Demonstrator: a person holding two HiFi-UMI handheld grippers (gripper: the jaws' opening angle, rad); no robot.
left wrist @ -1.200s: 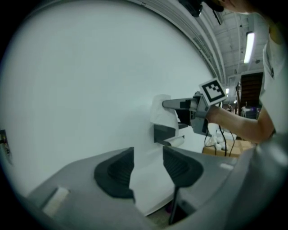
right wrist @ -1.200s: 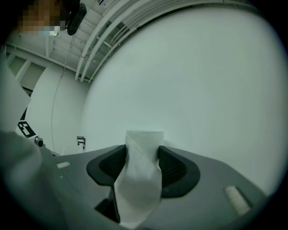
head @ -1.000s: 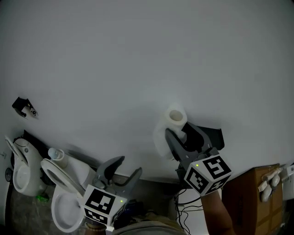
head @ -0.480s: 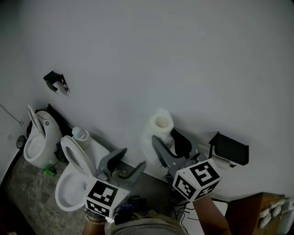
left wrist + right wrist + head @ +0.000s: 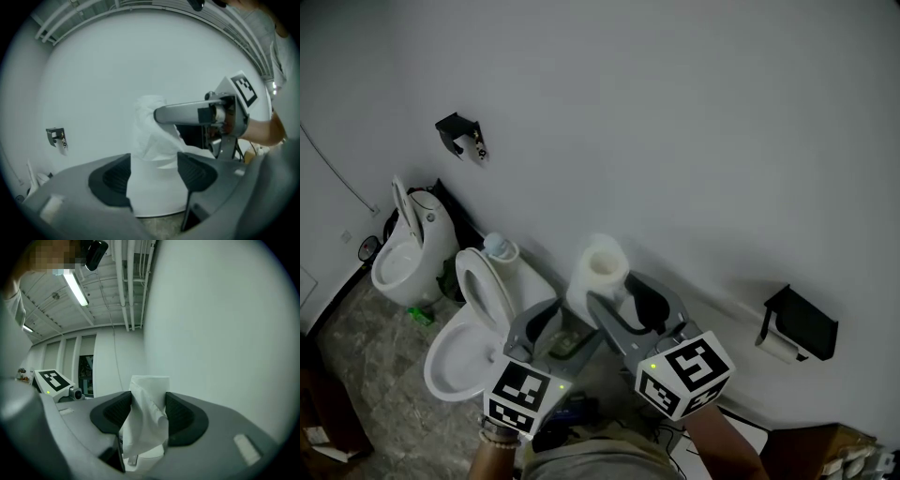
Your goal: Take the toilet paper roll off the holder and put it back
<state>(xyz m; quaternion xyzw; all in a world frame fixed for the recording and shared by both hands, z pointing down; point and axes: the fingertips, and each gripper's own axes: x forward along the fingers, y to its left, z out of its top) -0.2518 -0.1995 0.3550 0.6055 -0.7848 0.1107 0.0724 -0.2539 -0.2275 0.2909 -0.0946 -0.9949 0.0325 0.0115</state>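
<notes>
While the head view looks down a white wall (image 5: 675, 122), the right gripper (image 5: 623, 307) reaches from the near edge up and to the left, a bare forearm (image 5: 722, 441) behind its marker cube. Its jaws are clamped on the roll (image 5: 602, 270), which stands tilted against the wall, core opening at the far end. The black holder (image 5: 802, 323) hangs well to the right, apart from the roll. The left gripper (image 5: 551, 333) sits low, just left of the right one, tips near the roll's near end, a wrist (image 5: 497, 436) below its cube. A toilet (image 5: 469, 337) lies to the left.

Left gripper view: jaws wide apart and opening; the roll (image 5: 152, 154) shows in the gap, with no pad seen pressing on it. One right-gripper jaw crosses it.

Right gripper view: both pads (image 5: 180, 416) press the roll's sides; a loose sheet (image 5: 140, 432) hangs crumpled in front.
</notes>
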